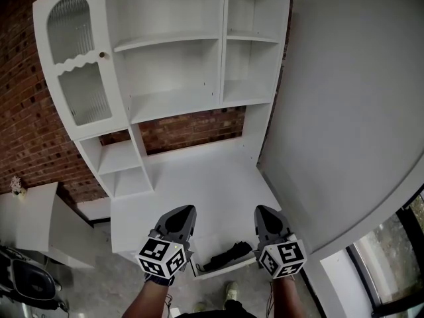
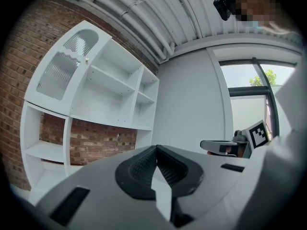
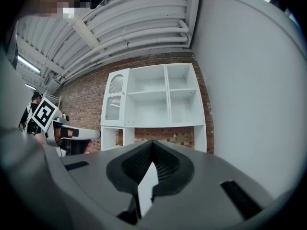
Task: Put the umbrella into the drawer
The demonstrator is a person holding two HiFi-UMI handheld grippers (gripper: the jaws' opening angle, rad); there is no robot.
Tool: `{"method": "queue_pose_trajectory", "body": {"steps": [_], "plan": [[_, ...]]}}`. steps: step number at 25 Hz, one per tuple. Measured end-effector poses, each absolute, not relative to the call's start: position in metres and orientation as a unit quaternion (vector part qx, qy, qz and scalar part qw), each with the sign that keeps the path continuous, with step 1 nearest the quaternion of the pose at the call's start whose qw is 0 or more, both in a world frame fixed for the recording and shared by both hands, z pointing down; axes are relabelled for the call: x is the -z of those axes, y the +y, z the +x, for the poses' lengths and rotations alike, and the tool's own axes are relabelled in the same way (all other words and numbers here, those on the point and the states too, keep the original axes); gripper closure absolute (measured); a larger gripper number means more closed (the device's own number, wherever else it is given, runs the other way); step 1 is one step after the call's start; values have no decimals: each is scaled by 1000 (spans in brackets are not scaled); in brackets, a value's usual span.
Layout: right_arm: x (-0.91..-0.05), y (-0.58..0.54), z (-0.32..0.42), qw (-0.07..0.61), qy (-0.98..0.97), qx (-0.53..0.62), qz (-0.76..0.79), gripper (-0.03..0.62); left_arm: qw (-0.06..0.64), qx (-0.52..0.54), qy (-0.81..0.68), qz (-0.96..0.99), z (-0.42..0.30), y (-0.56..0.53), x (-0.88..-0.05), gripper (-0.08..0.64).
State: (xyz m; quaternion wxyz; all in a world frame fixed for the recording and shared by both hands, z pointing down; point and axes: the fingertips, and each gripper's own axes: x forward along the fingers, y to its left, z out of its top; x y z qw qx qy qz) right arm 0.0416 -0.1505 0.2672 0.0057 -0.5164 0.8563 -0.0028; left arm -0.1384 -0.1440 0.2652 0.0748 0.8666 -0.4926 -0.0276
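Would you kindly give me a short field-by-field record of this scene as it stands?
setting: white desk with a shelf unit on it, against a brick wall
drawer: pulled open below the desk's front edge
umbrella: black, folded, appears to lie inside the drawer
left gripper: fingers shut, nothing between them, over the desk's front
right gripper: fingers shut, nothing between them, beside the left

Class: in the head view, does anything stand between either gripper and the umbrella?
Nothing visible does. The black umbrella lies in the open drawer at the front of the desk, between the left gripper and right gripper, both shut.
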Motion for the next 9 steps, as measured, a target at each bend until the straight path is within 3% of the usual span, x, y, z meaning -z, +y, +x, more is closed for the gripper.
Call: {"method": "queue_pose_trajectory", "body": {"steps": [9], "plan": [[-271,-145,43,3,854,-2,-520,589,74,33,-498,863,-140,-141,-264,554]]}}
